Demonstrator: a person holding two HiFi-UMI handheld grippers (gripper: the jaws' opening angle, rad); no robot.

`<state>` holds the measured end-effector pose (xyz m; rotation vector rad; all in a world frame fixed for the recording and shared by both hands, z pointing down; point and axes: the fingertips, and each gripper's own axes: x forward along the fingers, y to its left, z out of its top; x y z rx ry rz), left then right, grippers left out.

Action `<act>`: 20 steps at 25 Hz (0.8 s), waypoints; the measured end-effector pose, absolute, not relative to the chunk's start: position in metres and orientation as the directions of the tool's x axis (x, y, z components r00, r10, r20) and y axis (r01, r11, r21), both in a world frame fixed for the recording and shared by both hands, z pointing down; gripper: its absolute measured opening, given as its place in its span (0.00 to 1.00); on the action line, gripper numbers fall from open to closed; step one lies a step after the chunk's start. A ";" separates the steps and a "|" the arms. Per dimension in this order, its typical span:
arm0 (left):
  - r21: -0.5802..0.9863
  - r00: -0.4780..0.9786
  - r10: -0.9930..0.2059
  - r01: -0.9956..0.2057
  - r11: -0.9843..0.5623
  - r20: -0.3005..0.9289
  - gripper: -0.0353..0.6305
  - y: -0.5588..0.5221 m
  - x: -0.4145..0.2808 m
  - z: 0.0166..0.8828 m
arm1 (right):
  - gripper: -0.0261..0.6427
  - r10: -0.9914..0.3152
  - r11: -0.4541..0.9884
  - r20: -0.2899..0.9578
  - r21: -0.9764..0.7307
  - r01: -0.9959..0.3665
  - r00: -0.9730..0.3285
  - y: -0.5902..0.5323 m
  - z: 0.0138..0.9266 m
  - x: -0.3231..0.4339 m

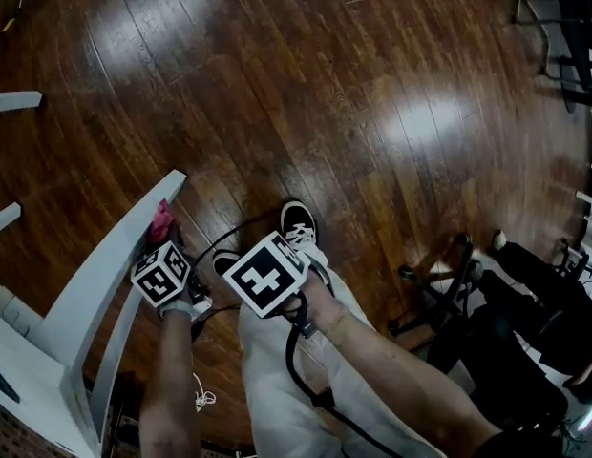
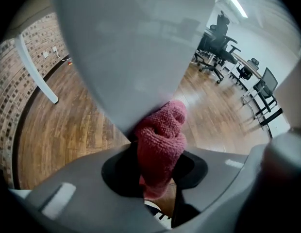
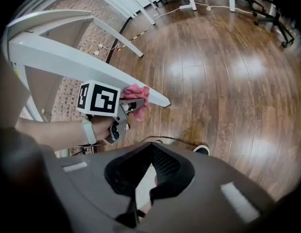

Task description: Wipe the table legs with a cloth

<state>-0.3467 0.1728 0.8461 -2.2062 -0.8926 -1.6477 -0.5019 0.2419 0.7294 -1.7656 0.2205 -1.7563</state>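
Pink cloth point(image 2: 160, 140) against the table leg point(image 2: 136, 57)
left gripper point(image 2: 158, 181) is clamped on it, right gripper point(image 3: 141, 198) just right, jaws together

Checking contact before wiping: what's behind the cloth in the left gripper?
The white table leg, close behind the cloth; wood floor beyond. Whether they touch is hidden by the cloth.

Pink knitted cloth point(image 2: 160, 140) – white table leg point(image 1: 113, 256) – dark brown plank floor point(image 1: 372, 113).
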 end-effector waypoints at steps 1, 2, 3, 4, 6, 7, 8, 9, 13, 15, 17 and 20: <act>0.154 0.166 0.316 0.611 -0.777 0.934 0.24 0.173 -0.347 0.856 | 0.04 -0.539 -0.782 0.835 -0.546 0.302 0.113 0.241 0.734 -0.498; 0.150 0.158 0.310 0.620 -0.770 0.937 0.24 0.173 -0.347 0.865 | 0.04 -0.541 -0.780 0.833 -0.549 0.300 0.117 0.241 0.739 -0.496; 0.146 0.152 0.305 0.628 -0.764 0.940 0.24 0.173 -0.347 0.874 | 0.04 -0.541 -0.781 0.833 -0.548 0.301 0.114 0.240 0.743 -0.496; 0.142 0.148 0.300 0.636 -0.759 0.942 0.24 0.173 -0.347 0.883 | 0.04 -0.540 -0.782 0.834 -0.545 0.303 0.109 0.240 0.748 -0.497; 0.133 0.146 0.292 0.643 -0.754 0.945 0.24 0.170 -0.347 0.900 | 0.04 -0.544 -0.781 0.833 -0.547 0.301 0.101 0.237 0.756 -0.498; 0.131 0.148 0.290 0.642 -0.756 0.946 0.24 0.169 -0.347 0.908 | 0.04 -0.547 -0.780 0.831 -0.550 0.299 0.101 0.235 0.760 -0.498; 0.131 0.151 0.290 0.636 -0.761 0.945 0.24 0.169 -0.348 0.917 | 0.04 -0.549 -0.779 0.829 -0.553 0.297 0.103 0.233 0.763 -0.499; 0.134 0.155 0.291 0.627 -0.767 0.944 0.24 0.169 -0.348 0.925 | 0.04 -0.552 -0.776 0.827 -0.556 0.297 0.106 0.233 0.767 -0.501; 0.147 0.156 0.291 0.590 -0.794 0.944 0.24 0.176 -0.350 0.963 | 0.04 -0.555 -0.767 0.825 -0.558 0.317 0.108 0.232 0.784 -0.509; 0.166 0.146 0.296 0.565 -0.809 0.944 0.24 0.180 -0.351 0.979 | 0.04 -0.557 -0.765 0.824 -0.557 0.322 0.102 0.232 0.792 -0.516; 0.183 0.145 0.304 0.539 -0.822 0.942 0.24 0.183 -0.352 0.989 | 0.04 -0.560 -0.765 0.824 -0.556 0.327 0.091 0.231 0.798 -0.526; 0.207 0.153 0.319 0.495 -0.844 0.935 0.24 0.186 -0.354 0.992 | 0.04 -0.557 -0.764 0.827 -0.547 0.342 0.079 0.231 0.803 -0.542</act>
